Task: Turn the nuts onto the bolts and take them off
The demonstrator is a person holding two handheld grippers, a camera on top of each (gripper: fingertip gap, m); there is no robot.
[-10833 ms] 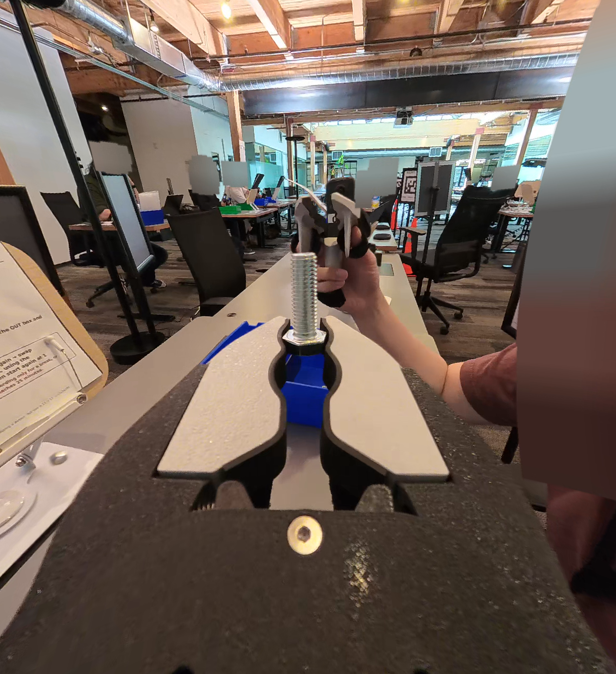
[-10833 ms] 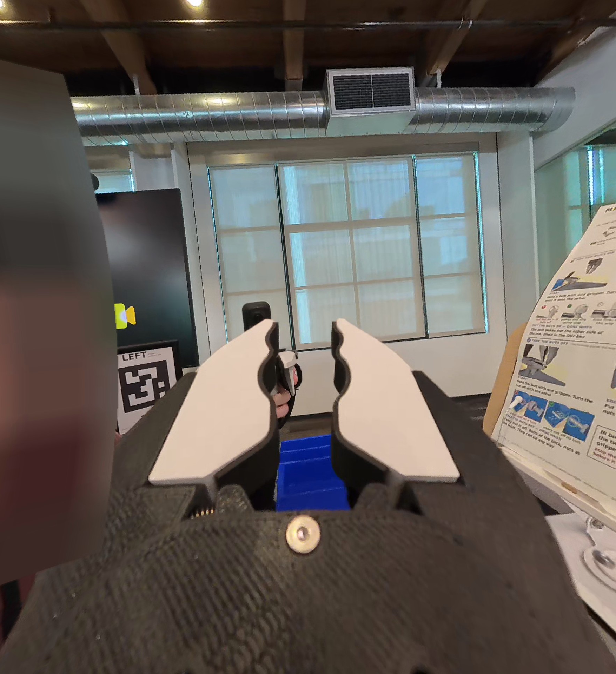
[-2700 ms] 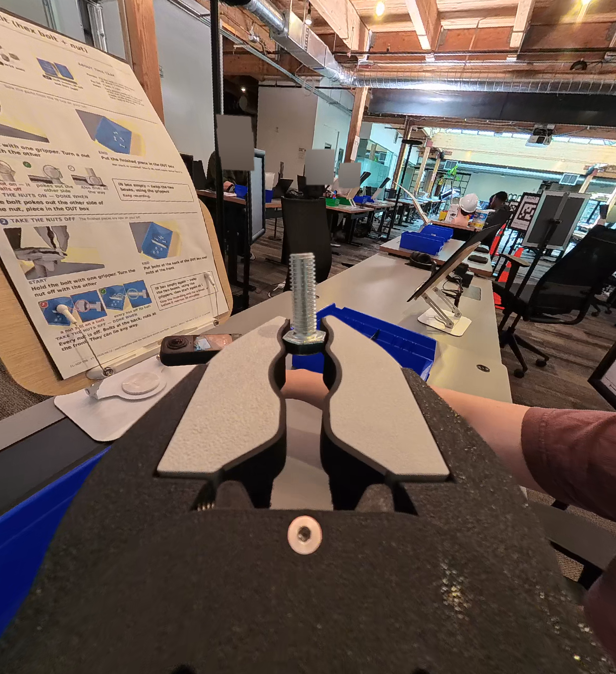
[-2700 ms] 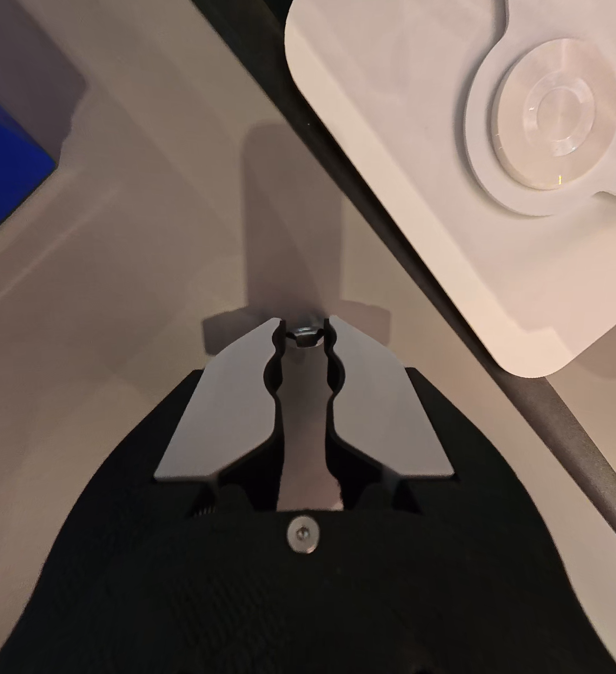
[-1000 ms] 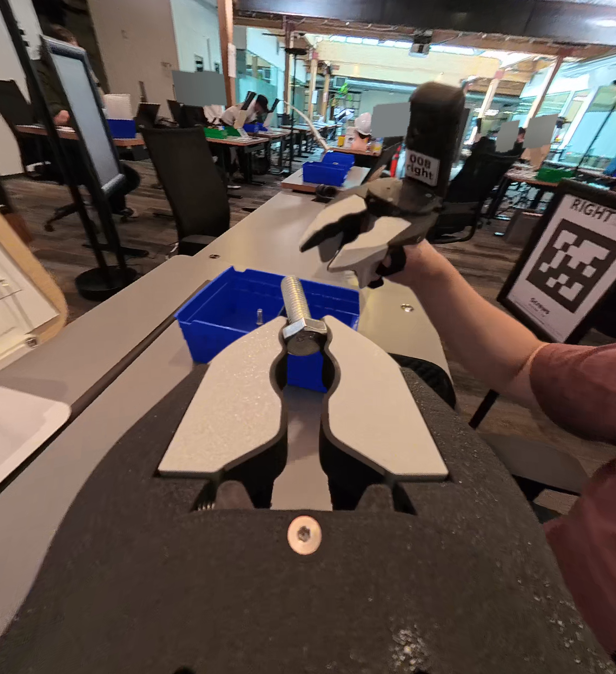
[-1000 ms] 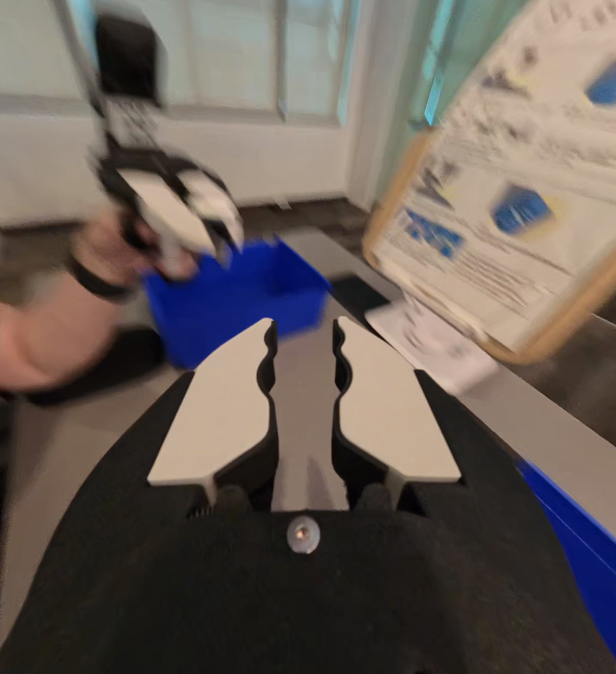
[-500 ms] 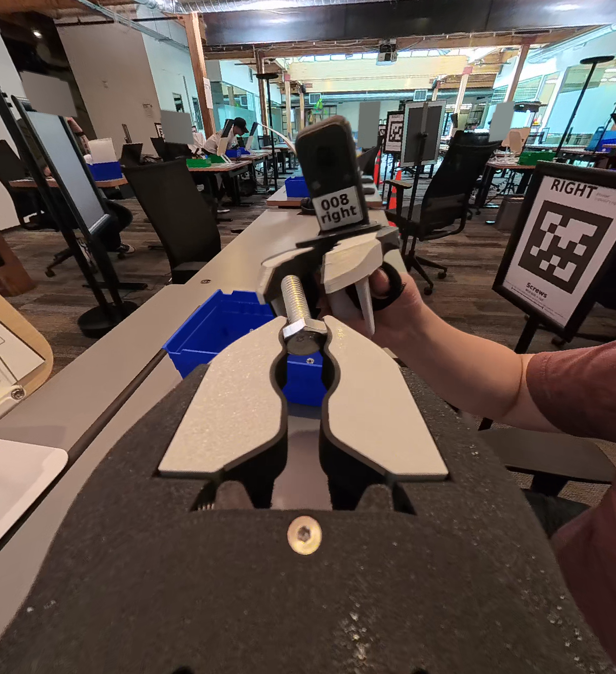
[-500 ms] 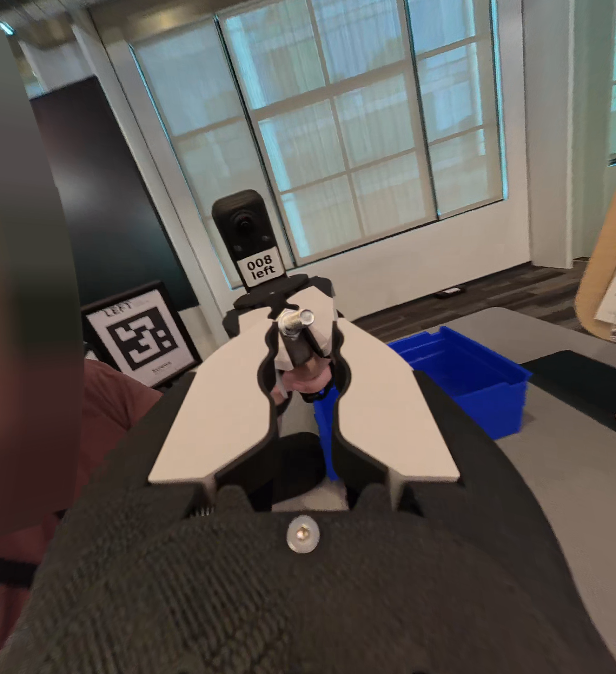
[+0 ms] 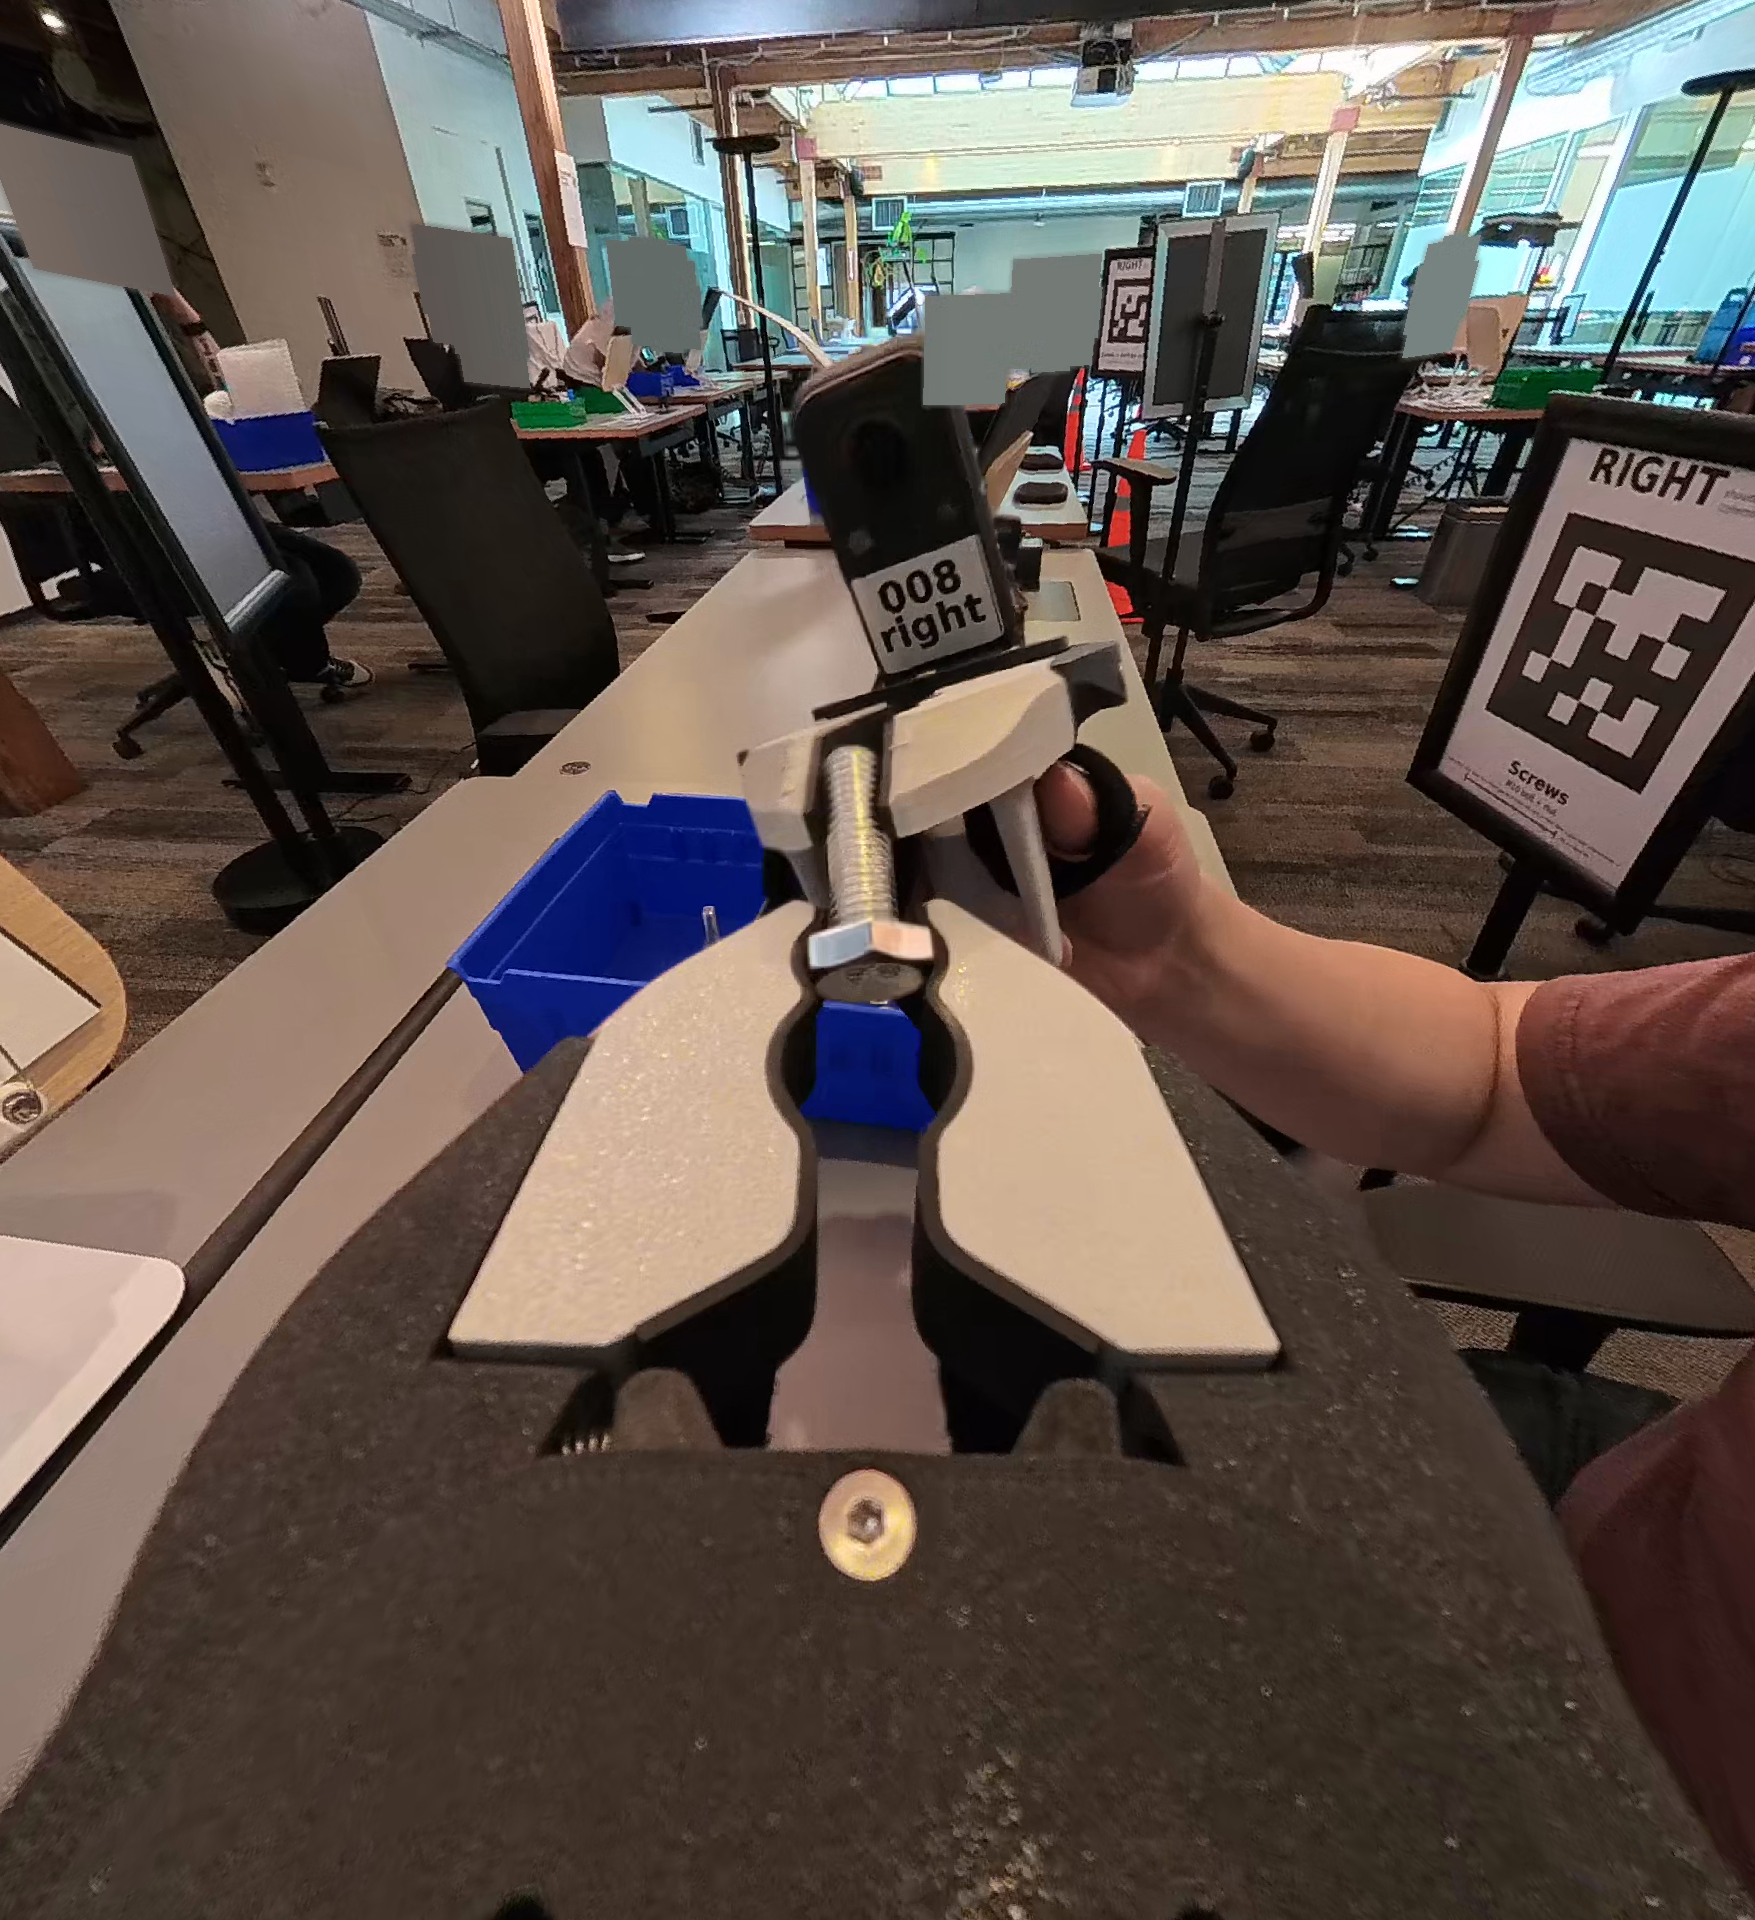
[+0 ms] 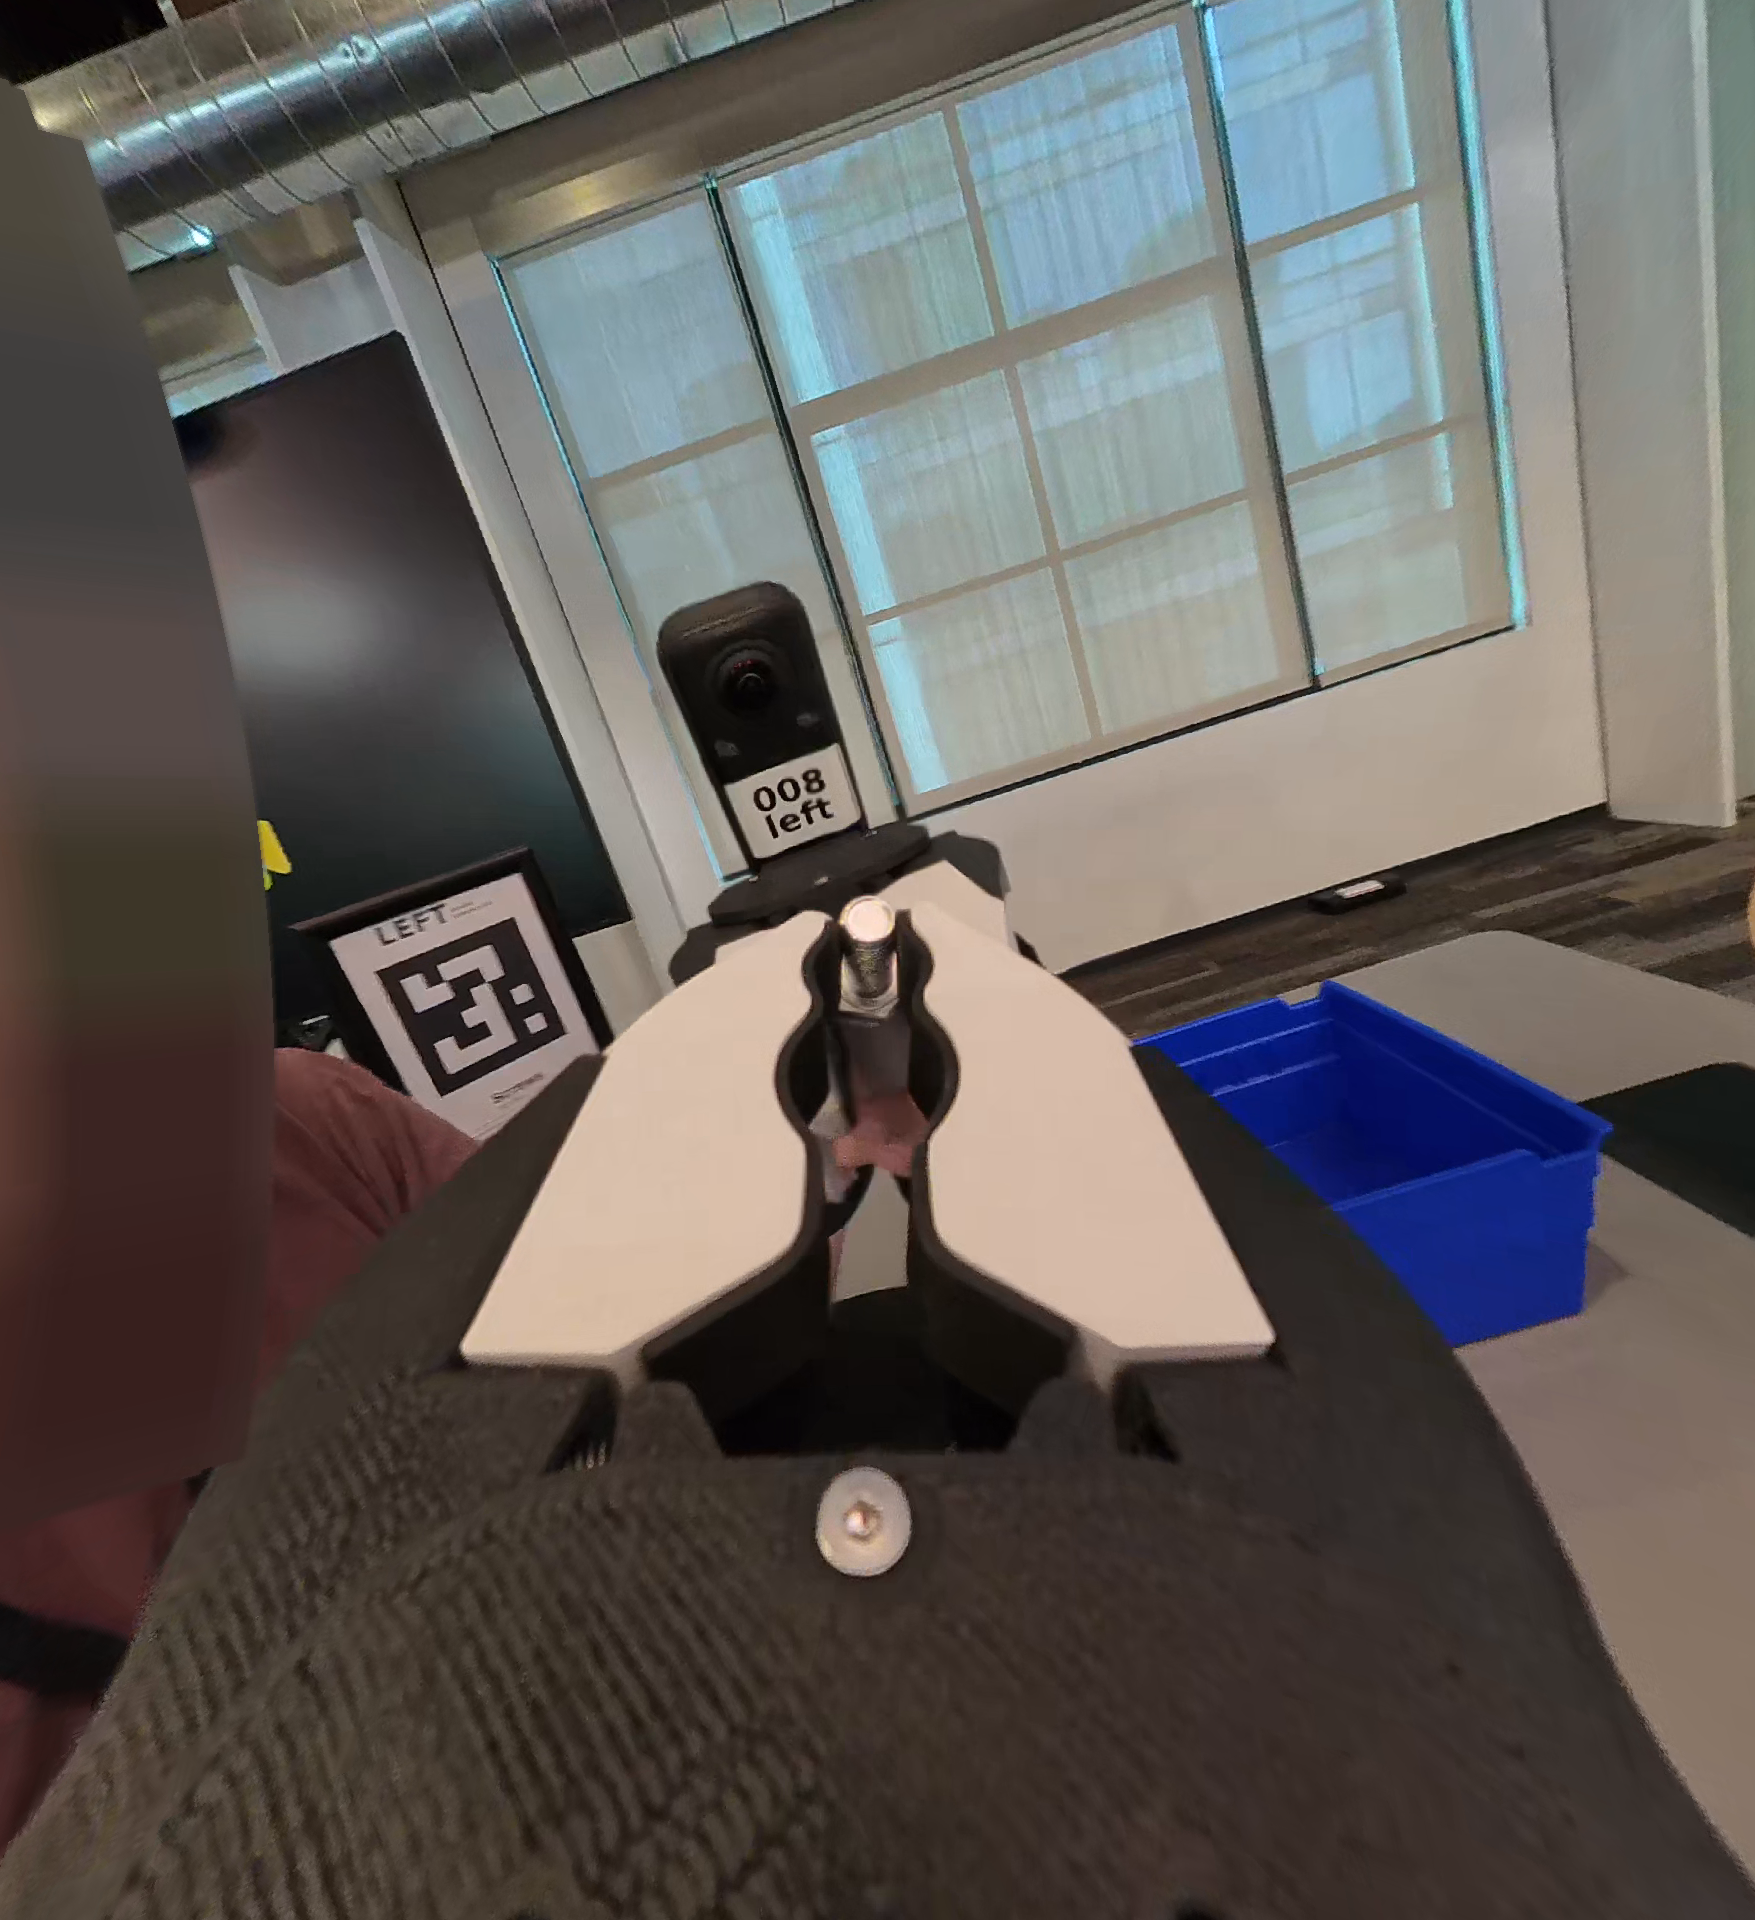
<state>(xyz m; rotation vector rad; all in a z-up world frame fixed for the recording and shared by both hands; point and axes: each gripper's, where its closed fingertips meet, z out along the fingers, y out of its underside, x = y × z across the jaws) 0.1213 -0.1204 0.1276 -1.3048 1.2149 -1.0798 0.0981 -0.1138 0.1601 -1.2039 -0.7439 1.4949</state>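
Note:
A silver bolt [image 9: 857, 831] is held by its hex head [image 9: 871, 945] in my left gripper [image 9: 868, 925], which is shut on it. The threaded shaft points forward and up. My right gripper [image 9: 857, 774] faces the left one and is shut around the far part of the shaft. In the right wrist view the bolt's tip [image 10: 866, 922] sits in the notch between my right gripper's fingertips [image 10: 866, 935], with the left gripper's fingers [image 10: 961, 914] just behind. I cannot tell whether a nut sits on the shaft inside the right gripper.
A blue bin [image 9: 624, 935] stands on the grey table [image 9: 281, 1091] below the grippers, also in the right wrist view [image 10: 1372, 1143]. A framed sign [image 9: 1631, 665] stands to the right. A tan board [image 9: 11, 997] and a white plate [image 9: 21, 1340] lie at left. Less than 4 cm separates the two grippers' tips.
My right gripper swung from above the bin over to the bolt, turned to face the left gripper, and closed on the shaft. The left gripper kept its hold on the bolt head.

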